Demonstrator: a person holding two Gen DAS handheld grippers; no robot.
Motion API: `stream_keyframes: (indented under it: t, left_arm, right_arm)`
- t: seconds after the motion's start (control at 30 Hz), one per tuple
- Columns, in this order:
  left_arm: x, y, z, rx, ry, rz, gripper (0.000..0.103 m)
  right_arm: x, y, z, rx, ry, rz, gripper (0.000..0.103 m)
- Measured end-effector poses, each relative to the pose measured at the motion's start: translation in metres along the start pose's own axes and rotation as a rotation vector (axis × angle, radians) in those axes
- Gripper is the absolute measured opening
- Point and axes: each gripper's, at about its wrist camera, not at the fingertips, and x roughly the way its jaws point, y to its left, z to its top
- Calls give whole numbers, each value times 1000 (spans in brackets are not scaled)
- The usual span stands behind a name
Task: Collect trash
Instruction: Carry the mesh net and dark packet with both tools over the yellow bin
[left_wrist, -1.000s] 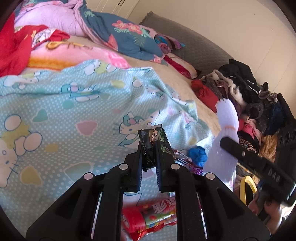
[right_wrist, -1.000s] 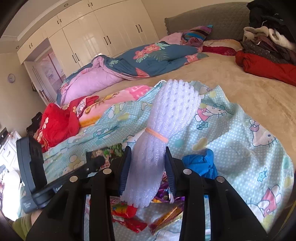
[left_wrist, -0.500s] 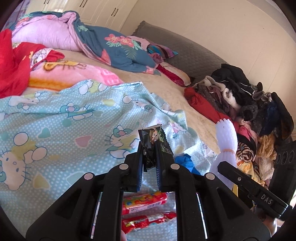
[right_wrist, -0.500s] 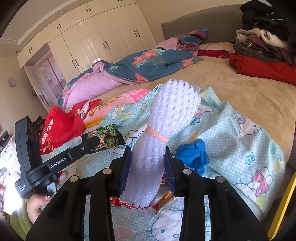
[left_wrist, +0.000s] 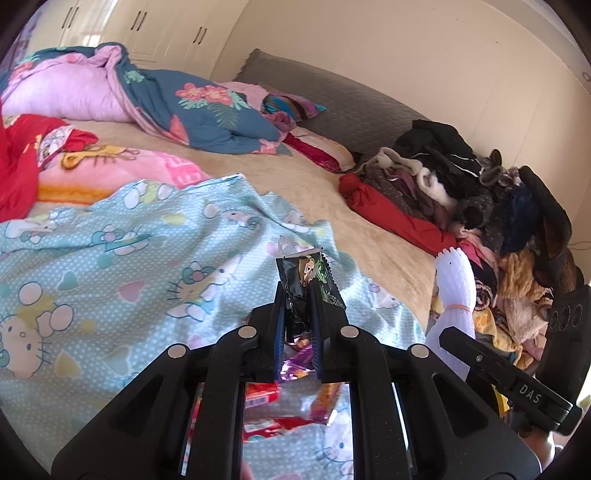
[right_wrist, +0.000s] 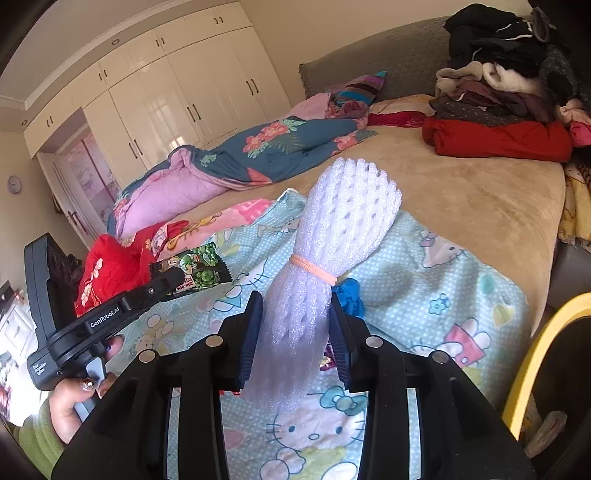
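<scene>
My left gripper (left_wrist: 299, 295) is shut on a dark snack wrapper (left_wrist: 304, 273) with a cartoon print, held up above the bed. The right wrist view shows the same wrapper (right_wrist: 201, 267) at the left, in that gripper's tip. A white foam fruit net bundle (right_wrist: 332, 229), tied with an orange band, stands upright between the fingers of my right gripper (right_wrist: 295, 310), which is shut on it. In the left wrist view that bundle (left_wrist: 454, 288) appears at the right. Red wrappers (left_wrist: 258, 397), a purple wrapper (left_wrist: 299, 363) and a crumpled blue piece (right_wrist: 351, 295) lie on the blanket below.
A light blue cartoon-cat blanket (left_wrist: 110, 258) covers the near part of the bed. A heap of clothes (left_wrist: 461, 192) fills the bed's right side, quilts (left_wrist: 203, 107) the far side. A yellow rim (right_wrist: 535, 354) curves in at the lower right of the right wrist view.
Both grippers have risen and drawn back from the bed, each keeping its load. The loose wrappers now sit lower in view, and the yellow rim has come further into the right wrist view.
</scene>
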Motion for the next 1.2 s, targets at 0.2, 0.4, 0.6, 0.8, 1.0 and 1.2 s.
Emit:
stream_keyframes:
  t: [0.2, 0.4, 0.6, 0.8, 1.0, 1.2]
  left_arm:
    - [-5, -20, -1, 36, -5, -30, 7]
    - [-7, -41, -5, 69, -1, -56, 7]
    - [-9, -62, -11, 108, 7, -78, 7]
    - [-11, -80, -18, 138, 16, -102, 7]
    - [-14, -97, -24, 166, 20, -120, 7]
    - [-16, -108, -29, 179, 27, -132, 7]
  right_arm:
    - [-22, -12, -5, 23, -24, -21, 34]
    - [-42, -21, -12, 29, -37, -41, 34]
    - [-61, -35, -17, 54, -56, -61, 34]
    - [-77, -52, -22, 74, -75, -73, 34]
    - [-94, -67, -28, 103, -90, -86, 34]
    - [-111, -78, -33, 108, -103, -103, 34]
